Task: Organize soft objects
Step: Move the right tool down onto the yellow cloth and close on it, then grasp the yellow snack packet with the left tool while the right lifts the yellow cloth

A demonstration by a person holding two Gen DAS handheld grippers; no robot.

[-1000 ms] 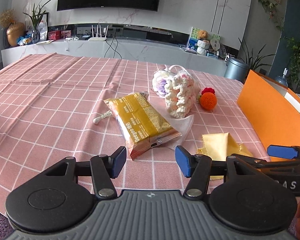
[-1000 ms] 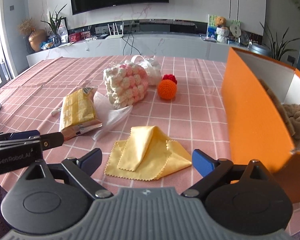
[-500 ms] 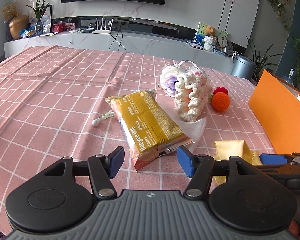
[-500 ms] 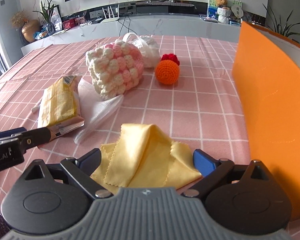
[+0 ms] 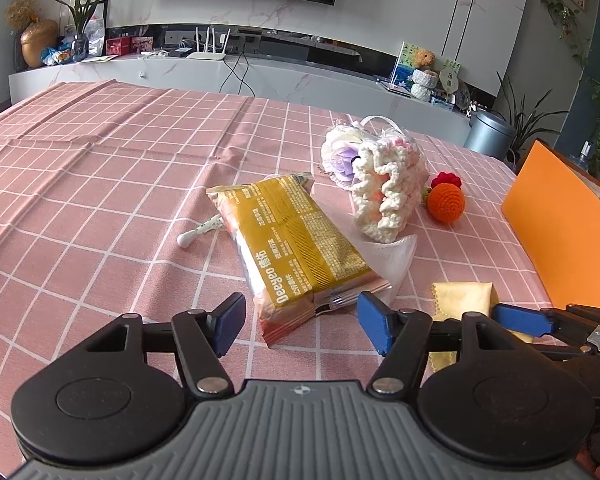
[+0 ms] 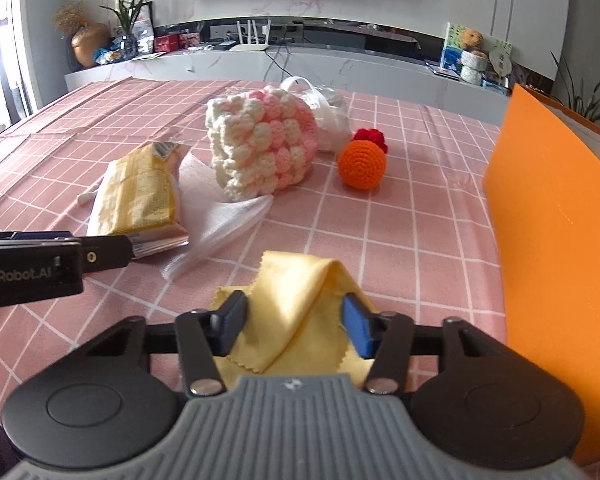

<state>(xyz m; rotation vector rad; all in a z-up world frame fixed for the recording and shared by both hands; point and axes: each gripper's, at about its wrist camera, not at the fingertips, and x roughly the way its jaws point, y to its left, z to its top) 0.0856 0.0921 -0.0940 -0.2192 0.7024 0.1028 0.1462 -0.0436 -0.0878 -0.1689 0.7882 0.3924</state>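
Note:
A folded yellow cloth [image 6: 300,304] lies on the pink checked tablecloth, also seen in the left wrist view [image 5: 464,298]. My right gripper [image 6: 294,330] is open with its blue pads on either side of the cloth's raised fold. A yellow tissue pack [image 5: 300,248] lies ahead of my open left gripper [image 5: 300,322], whose pads flank the pack's near end without gripping it. A pink-and-white crochet pouch [image 6: 264,148], an orange crochet ball [image 6: 362,164] and a white flower bundle [image 5: 342,156] lie further back.
An orange box [image 6: 556,240] stands upright at the right, close to the cloth. A clear plastic wrapper [image 6: 224,224] lies between pack and pouch. A white earbud [image 5: 198,232] lies left of the pack. The left gripper's finger [image 6: 100,248] reaches in from the left.
My right gripper has moved forward and down over the yellow cloth and narrowed its jaws around the fold. My left gripper has moved closer to the tissue pack.

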